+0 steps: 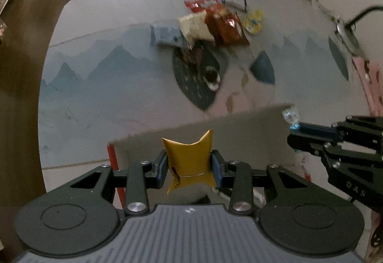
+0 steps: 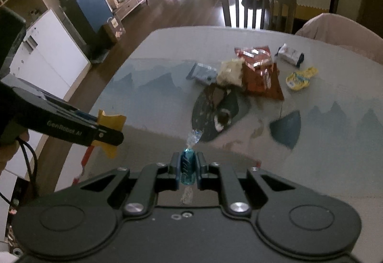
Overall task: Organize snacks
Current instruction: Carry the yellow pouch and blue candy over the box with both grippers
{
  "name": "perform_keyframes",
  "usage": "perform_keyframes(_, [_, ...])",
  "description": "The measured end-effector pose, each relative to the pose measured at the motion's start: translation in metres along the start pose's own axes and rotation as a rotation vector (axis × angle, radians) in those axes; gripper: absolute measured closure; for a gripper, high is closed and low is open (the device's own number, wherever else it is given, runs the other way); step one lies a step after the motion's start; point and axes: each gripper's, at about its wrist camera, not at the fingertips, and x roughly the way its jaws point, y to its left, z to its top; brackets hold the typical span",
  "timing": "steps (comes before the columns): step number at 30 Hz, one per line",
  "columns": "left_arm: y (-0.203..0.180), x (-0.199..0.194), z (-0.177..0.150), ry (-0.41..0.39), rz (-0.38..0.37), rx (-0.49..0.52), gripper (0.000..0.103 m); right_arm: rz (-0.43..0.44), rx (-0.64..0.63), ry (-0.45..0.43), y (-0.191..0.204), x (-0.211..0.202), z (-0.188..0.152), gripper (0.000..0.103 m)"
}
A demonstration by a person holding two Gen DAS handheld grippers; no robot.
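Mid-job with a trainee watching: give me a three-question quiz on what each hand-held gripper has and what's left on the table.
1. True or false: the left hand-held gripper is shut on a gold packet.
2. What does the right hand-held gripper hold? A) blue wrapped candy B) yellow packet C) nothing
3. Fill in: the snack pile lies on the ____.

Key: 1 true; 2 A; 3 table.

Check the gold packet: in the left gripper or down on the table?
In the gripper. The gold packet sits pinched between the left gripper pads, above the cardboard box, not lying on the table.
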Motion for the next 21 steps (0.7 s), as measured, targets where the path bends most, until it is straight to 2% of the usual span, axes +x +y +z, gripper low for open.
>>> perform_keyframes(12, [-0.013,0.056,-0.048,0.133,0.025,0.033,0.066,0.012,0.020,0.122,0.010,0.036,-0.058,0.091])
perform_keyframes(21, [-0.019,0.088,-0.071,0.208,0.055,0.064,0.066,0.028,0.019,0.206,0.018,0.063,-0.093,0.091])
